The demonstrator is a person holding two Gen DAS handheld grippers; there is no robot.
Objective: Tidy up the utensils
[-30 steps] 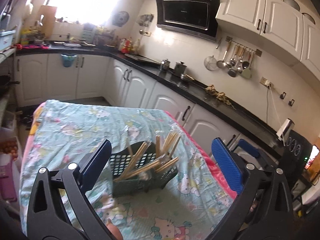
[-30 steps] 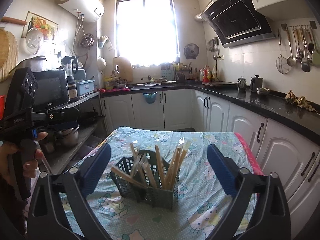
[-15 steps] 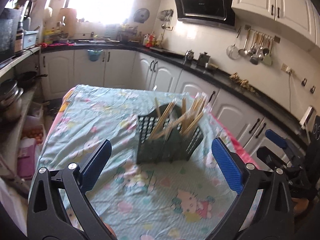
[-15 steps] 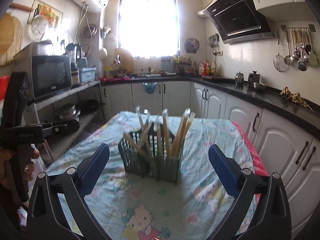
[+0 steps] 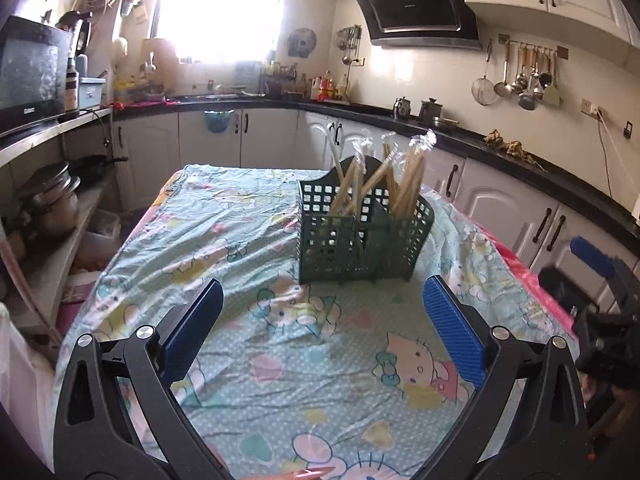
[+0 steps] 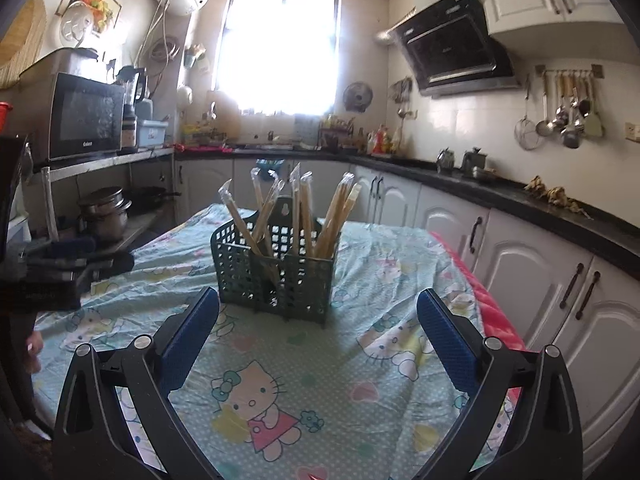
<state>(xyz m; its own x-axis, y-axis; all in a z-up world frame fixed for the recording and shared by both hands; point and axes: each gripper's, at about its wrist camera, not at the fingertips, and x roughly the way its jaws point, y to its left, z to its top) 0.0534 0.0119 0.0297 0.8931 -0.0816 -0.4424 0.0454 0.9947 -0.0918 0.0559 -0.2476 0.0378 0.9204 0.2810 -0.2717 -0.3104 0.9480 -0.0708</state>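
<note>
A dark green perforated utensil holder (image 5: 362, 236) stands upright on the table, also seen in the right wrist view (image 6: 276, 272). Several wrapped wooden chopsticks (image 5: 380, 178) lean inside it (image 6: 300, 212). My left gripper (image 5: 320, 328) is open and empty, low over the cloth a short way in front of the holder. My right gripper (image 6: 318, 336) is open and empty, likewise just short of the holder. The right gripper shows at the right edge of the left wrist view (image 5: 600, 280); the left gripper shows at the left of the right wrist view (image 6: 68, 264).
A teal cartoon-print tablecloth (image 5: 280, 360) covers the table (image 6: 260, 400). White cabinets (image 6: 540, 280) with a black counter run along the right. A shelf with pots (image 5: 52, 200) and a microwave (image 6: 86, 116) stands left. Ladles hang on the wall (image 5: 520, 80).
Both grippers dropped lower and levelled out, so the holder now sits higher in both views. The left view swung left to face the window. Both stay open and empty.
</note>
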